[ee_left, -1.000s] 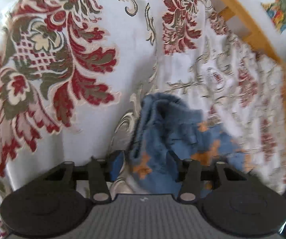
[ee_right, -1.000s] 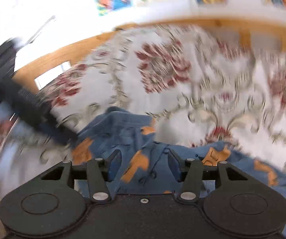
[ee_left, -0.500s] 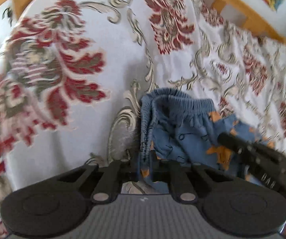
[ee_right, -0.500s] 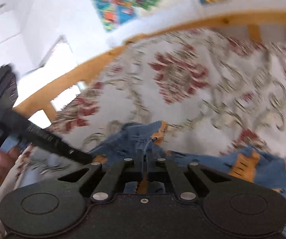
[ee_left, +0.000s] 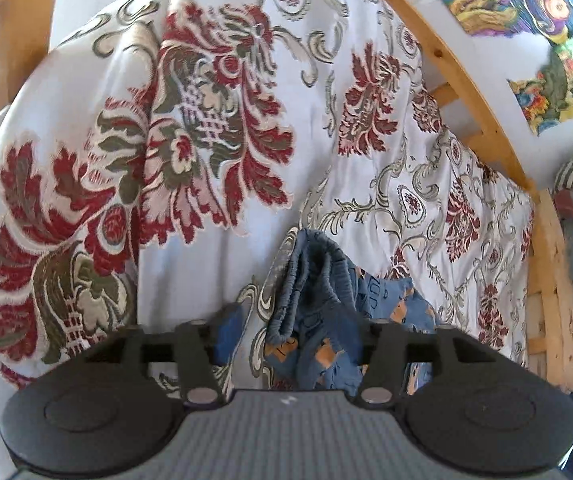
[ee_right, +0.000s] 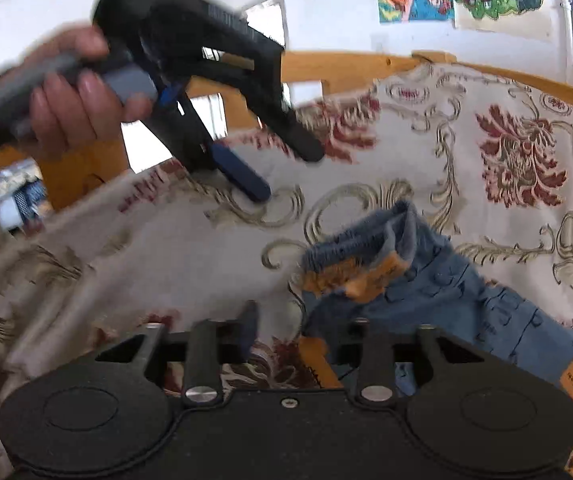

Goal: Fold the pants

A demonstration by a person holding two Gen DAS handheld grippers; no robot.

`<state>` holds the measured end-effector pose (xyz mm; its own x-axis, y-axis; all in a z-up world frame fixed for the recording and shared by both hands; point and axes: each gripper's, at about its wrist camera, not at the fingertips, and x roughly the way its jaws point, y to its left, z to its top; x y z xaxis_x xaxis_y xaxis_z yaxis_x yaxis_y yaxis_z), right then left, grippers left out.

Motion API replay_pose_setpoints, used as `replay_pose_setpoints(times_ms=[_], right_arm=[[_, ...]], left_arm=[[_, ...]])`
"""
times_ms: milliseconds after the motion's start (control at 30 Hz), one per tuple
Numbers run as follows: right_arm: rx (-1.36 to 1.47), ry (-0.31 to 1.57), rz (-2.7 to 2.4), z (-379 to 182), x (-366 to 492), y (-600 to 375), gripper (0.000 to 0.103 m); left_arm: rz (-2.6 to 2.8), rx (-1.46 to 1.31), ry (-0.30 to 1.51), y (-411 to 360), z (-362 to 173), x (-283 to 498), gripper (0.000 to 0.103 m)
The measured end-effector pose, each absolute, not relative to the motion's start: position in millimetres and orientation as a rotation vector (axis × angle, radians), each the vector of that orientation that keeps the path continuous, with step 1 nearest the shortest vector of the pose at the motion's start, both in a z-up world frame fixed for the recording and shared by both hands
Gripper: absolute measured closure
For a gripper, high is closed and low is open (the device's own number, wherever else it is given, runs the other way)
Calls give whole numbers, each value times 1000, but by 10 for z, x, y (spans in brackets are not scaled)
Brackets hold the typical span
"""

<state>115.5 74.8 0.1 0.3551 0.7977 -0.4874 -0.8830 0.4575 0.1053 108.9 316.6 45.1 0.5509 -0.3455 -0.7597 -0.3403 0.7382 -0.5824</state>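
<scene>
both wrist cameras sit low behind their own fingers, close over the floral bedspread [ee_left: 214,256], angled down, sharing the crumpled blue pants [ee_left: 318,304] between them.

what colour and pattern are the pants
Blue pants with orange patches, clearest in the right wrist view.

Nothing here reads clearly; the pants [ee_right: 438,280] carry small orange patches with dark marks, too blurred to make out.
</scene>
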Motion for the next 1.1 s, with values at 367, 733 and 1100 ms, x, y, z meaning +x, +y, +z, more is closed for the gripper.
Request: replay_pose_setpoints(times_ms=[367, 733, 1100], right_arm=[[87, 850, 1008, 79, 2414, 614, 73], [-5, 989, 1021, 134, 2826, 1359, 99], [69, 875, 1061, 284, 2890, 1349, 49]], left_arm=[[-165, -502, 993, 2600, 555, 922, 35], [83, -189, 927, 1767, 200, 858, 82], [272, -620, 860, 2256, 36, 715, 85]])
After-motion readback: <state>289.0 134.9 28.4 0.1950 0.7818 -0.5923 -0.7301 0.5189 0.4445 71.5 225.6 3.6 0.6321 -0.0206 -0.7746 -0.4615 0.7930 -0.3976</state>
